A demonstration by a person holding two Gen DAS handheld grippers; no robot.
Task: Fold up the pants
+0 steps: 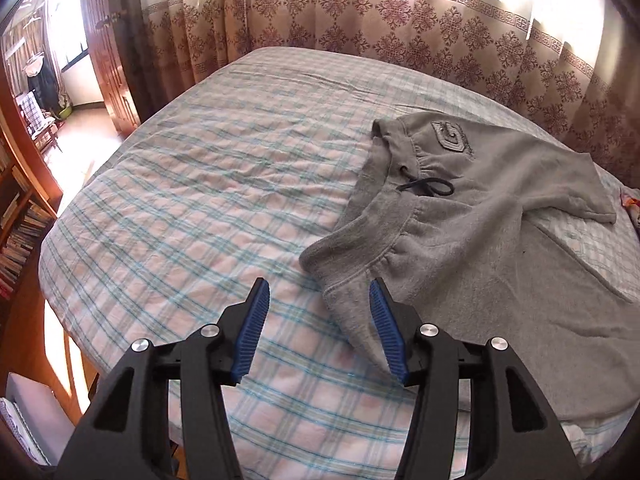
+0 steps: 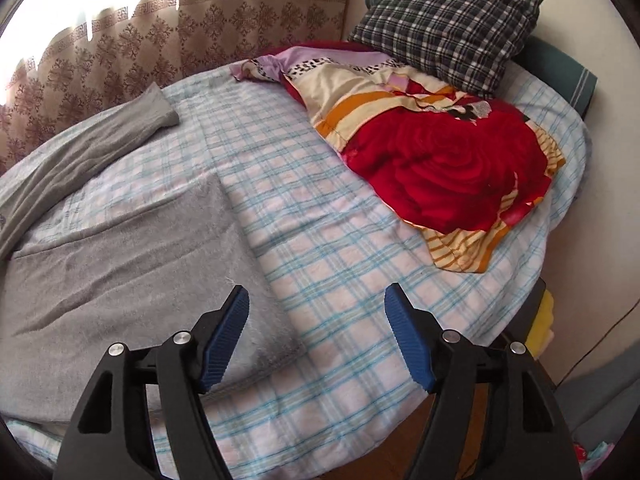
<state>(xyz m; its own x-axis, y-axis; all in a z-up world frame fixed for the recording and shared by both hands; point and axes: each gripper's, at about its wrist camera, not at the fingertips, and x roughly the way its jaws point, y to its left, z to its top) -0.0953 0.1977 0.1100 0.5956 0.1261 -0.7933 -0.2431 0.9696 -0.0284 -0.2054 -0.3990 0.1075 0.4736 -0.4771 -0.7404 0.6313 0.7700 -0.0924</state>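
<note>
A: Grey pants (image 1: 480,208) lie spread on the checked bed sheet (image 1: 200,200), waistband toward the left side, drawstring (image 1: 428,188) loose on top. One leg (image 2: 80,152) runs off toward the curtain (image 2: 200,28); the near leg (image 2: 132,264) lies flat, its hem by the bed's front edge.

B: Grippers?

A: Left gripper (image 1: 320,328) hovers at the near waistband corner, fingers wide, nothing held. Right gripper (image 2: 316,336) sits over the near leg's hem, fingers wide too, empty.

B: Step?

A: My judgement: no fold made yet; this is the approach to a first grasp.

B: Next move?

A: Probably each gripper pinches its edge, waist corner and hem, then carries the near leg over the far one. The red blanket (image 2: 452,176) and plaid pillow (image 2: 448,24) lie well apart from the pants.
</note>
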